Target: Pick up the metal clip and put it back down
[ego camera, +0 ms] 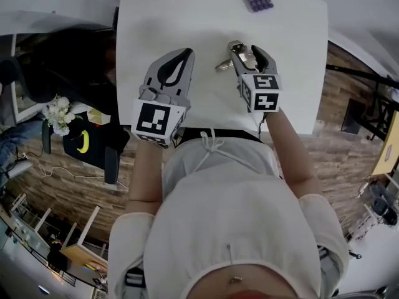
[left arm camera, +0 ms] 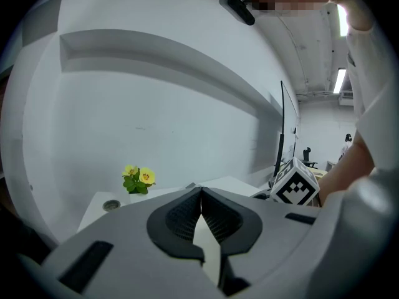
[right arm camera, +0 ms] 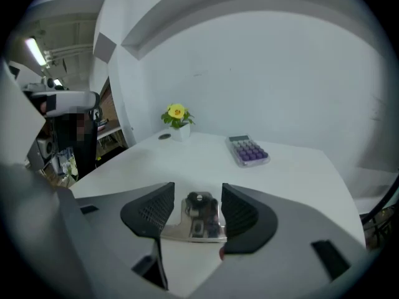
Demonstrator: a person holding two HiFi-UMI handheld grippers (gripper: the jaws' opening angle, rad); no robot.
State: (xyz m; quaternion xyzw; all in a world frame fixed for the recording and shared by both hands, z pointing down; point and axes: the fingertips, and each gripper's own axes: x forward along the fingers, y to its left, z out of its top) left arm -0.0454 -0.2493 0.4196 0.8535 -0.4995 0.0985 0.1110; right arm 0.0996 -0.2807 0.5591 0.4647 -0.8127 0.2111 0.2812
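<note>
The metal clip (right arm camera: pixel 198 220) lies flat on the white table (ego camera: pixel 187 17), between the fingers of the right gripper (right arm camera: pixel 198 190). Those fingers stand at a middling width around it. The 3 o'clock pad (right arm camera: pixel 240 212) is right up against the clip's edge. The 9 o'clock pad (right arm camera: pixel 151 212) stands a sliver off the clip's upright part, and the clip's flat wing reaches under that pad. In the head view, one shiny arm of the clip sticks out of the jaws toward 8 o'clock. The clip is near the middle of the table, on the person's right.

The left gripper (ego camera: pixel 185 55) rests at 9 o'clock of the clip, well apart from it. Its fingers are closed, with the tips meeting and nothing between them.

In the right gripper view, a calculator (right arm camera: pixel 248 150) with purple keys lies on the table at 1 o'clock, beyond the jaws. At 11 o'clock a small white pot (right arm camera: pixel 181 132) stands at the far edge and holds yellow flowers (right arm camera: pixel 176 112) with green leaves. A small round grey object (right arm camera: pixel 164 136) sits just beside the pot at its 9 o'clock. It is too small to tell whether it holds anything.
</note>
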